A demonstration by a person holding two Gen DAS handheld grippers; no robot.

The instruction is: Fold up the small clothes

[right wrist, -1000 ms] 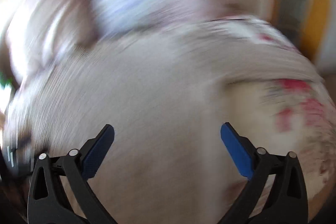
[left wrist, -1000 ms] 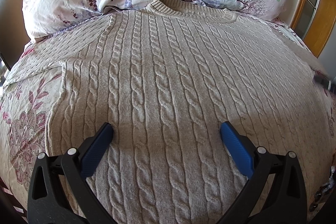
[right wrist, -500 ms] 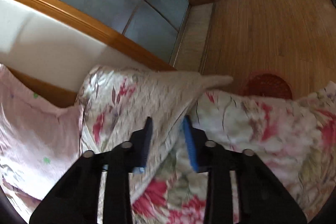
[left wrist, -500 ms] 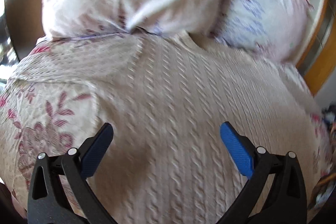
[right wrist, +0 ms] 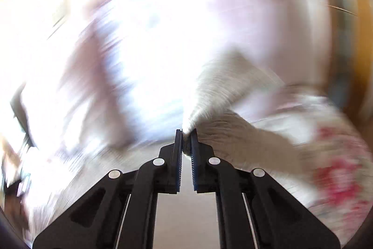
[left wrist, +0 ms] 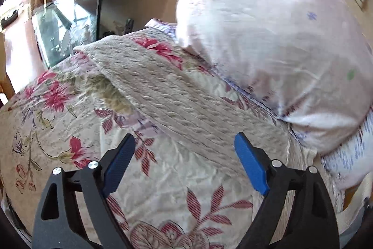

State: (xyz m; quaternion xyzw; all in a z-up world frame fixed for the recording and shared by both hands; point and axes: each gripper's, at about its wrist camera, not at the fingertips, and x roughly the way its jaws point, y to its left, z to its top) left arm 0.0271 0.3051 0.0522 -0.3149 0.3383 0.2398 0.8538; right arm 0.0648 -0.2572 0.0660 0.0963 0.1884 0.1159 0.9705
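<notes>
Up close in the left wrist view, the left hand-held gripper [left wrist: 184,163] hangs with its blue pads [left wrist: 119,163] spread wide and nothing between them. It hovers above a floral bedspread [left wrist: 56,123] printed with red flowers and striped leaves. A sleeve of the cream cable-knit sweater [left wrist: 167,95] lies flat on that bedspread, running diagonally from the far left, where its cuff ends near the bed's edge, toward the near right, where it passes just beyond the right pad. A pale pink pillow [left wrist: 268,39] sits to the far right, its lower edge close beside the sleeve. Beyond the bed at the far left stands a dark glass-fronted piece of furniture [left wrist: 53,34].

The right wrist view is heavily blurred. Even so, the right hand-held gripper [right wrist: 186,151] shows clearly: its pads are pressed together on a bunched fold of the sweater [right wrist: 216,123], which fans out from the pinch toward the far right. Pale bedding [right wrist: 163,39] fills the blur behind, and a smear of red flower print [right wrist: 338,174] shows at the near right.
</notes>
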